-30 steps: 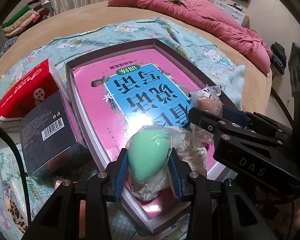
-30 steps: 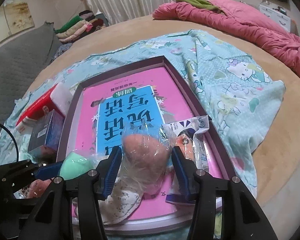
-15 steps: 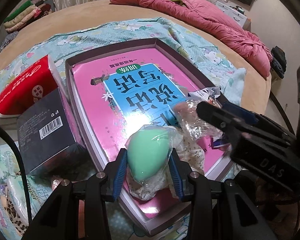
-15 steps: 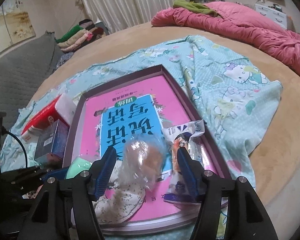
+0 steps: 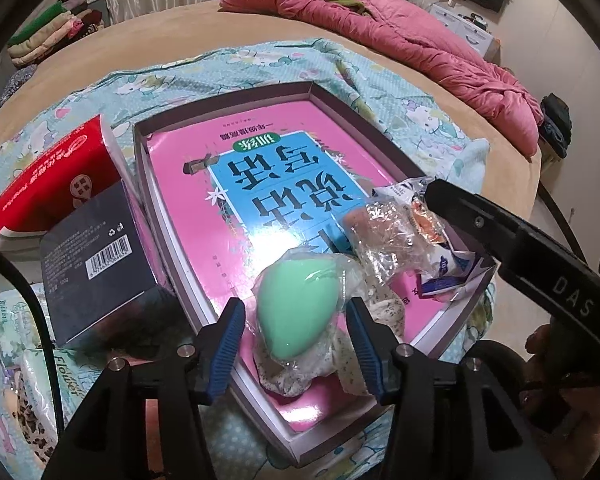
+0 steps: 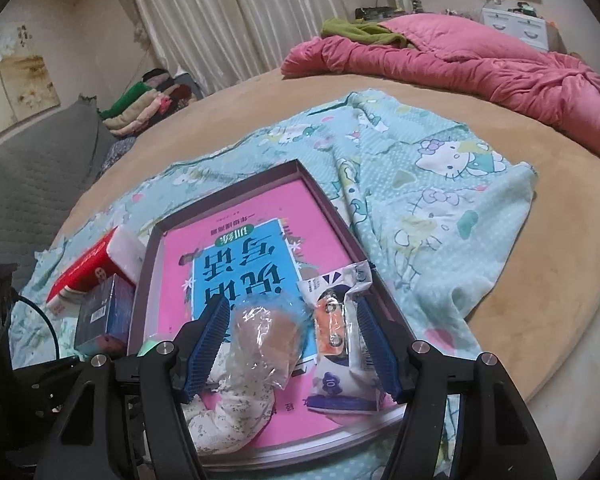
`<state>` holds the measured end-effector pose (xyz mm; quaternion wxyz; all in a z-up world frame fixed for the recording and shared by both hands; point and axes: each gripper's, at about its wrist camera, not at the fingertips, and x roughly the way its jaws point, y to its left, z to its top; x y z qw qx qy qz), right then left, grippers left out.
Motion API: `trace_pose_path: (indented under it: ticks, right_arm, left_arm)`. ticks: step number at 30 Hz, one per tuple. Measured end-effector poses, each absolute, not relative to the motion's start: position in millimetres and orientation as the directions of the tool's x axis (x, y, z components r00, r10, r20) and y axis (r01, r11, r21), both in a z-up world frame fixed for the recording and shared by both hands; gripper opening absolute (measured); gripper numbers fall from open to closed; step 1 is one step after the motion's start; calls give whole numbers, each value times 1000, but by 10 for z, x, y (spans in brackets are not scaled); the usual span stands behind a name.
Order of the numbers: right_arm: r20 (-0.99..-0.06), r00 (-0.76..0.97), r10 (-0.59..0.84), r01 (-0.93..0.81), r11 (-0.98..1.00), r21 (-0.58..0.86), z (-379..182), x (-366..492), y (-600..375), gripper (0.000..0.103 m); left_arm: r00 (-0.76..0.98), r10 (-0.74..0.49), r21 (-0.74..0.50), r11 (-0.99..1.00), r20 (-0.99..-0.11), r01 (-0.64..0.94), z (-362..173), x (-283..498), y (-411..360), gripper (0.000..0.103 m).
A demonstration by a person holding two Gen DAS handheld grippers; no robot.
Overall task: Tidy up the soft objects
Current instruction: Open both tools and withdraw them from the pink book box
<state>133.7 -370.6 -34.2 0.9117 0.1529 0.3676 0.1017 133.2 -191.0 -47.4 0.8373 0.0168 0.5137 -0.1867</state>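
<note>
I count two bagged sponges in the shallow tray (image 5: 384, 140): one green sponge (image 5: 296, 308) and one tan sponge (image 6: 266, 344), each in clear plastic, plus one white snack packet (image 6: 340, 332) and one floral cloth (image 6: 228, 412). My left gripper (image 5: 296, 344) is spread open, its blue pads either side of the green sponge without pressing it; the egg-shaped sponge lies at the tray's near end, long axis running toward me, pointed tip nearest my fingers. My right gripper (image 6: 290, 344) is also open, wide enough to bracket both the tan sponge and the packet, which sit side by side on the pink book (image 6: 240, 248) lining the tray. The book's large Chinese title reads upside down to me. The packet shows a "10" on its purple end. Left of the tray stand one red tissue pack (image 5: 48, 184) and one dark box (image 5: 96, 256) with a barcode; "DAS" is printed on the right gripper's arm in the left view.
</note>
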Motion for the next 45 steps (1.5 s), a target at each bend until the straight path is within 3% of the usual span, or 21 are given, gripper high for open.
trace_pose_path:
  ticks: [5,8,20,45]
  right_arm:
    - [-638,713,291,-70,935,348,-328,1319,-3706,68]
    - [-638,717,281,-59,936,347,-316,1300,-3725,75]
    - [-616,741,266,-50,937,345,-211,1222,-3743,76]
    - [-530,795,297,-144,940,310,330,916,-3388,78]
  left_arm:
    - [420,-290,-155,932,-860,328,-401,1311,-1900,55]
    - [431,-291,-154,933,-854,325,-353,1292,-1880,56]
    - [491,-285,-142,941,-823,308,-91,1193,-1758,62]
    - [590,-242,-122,964,-770,236,380,862,-1166,63]
